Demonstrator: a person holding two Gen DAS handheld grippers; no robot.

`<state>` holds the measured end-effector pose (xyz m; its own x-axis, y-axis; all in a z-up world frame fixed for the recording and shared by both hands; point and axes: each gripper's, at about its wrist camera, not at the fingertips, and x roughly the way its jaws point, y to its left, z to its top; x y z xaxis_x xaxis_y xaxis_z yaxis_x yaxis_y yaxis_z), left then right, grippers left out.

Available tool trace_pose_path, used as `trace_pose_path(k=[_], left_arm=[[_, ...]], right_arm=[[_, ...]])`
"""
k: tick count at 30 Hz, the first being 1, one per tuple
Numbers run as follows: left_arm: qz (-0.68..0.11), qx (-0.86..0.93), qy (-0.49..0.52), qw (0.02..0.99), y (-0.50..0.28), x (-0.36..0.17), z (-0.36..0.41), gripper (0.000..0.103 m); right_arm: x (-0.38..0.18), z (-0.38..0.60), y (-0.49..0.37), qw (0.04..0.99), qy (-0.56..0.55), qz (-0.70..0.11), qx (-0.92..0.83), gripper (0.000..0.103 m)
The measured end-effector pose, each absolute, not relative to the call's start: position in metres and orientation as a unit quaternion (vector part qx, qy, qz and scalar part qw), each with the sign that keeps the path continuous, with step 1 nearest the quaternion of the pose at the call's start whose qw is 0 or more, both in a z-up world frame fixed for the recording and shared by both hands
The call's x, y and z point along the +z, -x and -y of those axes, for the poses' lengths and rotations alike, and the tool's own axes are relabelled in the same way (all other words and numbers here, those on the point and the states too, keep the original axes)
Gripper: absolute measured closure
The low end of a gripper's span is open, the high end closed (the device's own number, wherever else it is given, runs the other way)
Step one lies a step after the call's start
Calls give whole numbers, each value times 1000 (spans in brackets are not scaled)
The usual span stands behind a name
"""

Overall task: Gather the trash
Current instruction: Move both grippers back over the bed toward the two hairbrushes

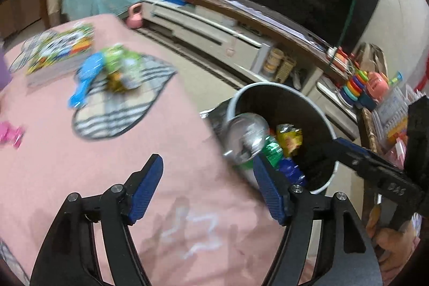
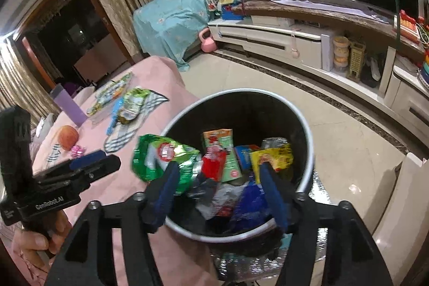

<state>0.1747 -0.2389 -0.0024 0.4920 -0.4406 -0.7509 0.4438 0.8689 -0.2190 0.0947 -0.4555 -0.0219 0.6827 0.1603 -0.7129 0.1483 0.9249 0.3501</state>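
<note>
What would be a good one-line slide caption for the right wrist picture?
Open right hand-held gripper over a trash bin full of wrappers, a green snack bag at its rim.

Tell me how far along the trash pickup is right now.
Partly done. The bin already holds several wrappers and cartons. The right gripper is open over it, with a green packet blurred at the rim. The left gripper is open. Another green wrapper remains on the table.
</note>
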Motion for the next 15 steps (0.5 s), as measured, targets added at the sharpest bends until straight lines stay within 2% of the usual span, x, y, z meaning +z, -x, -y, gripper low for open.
trace_pose_path(k=[7,15], left_arm=[[-454,-195,44,868,-164,-21,156,29],[-459,-124,96,875,-158,-33,68,28]], right_arm=[[-15,406,-90,900,-201,-383,45,15],[-22,340,-106,886,-212,-397,110,13]])
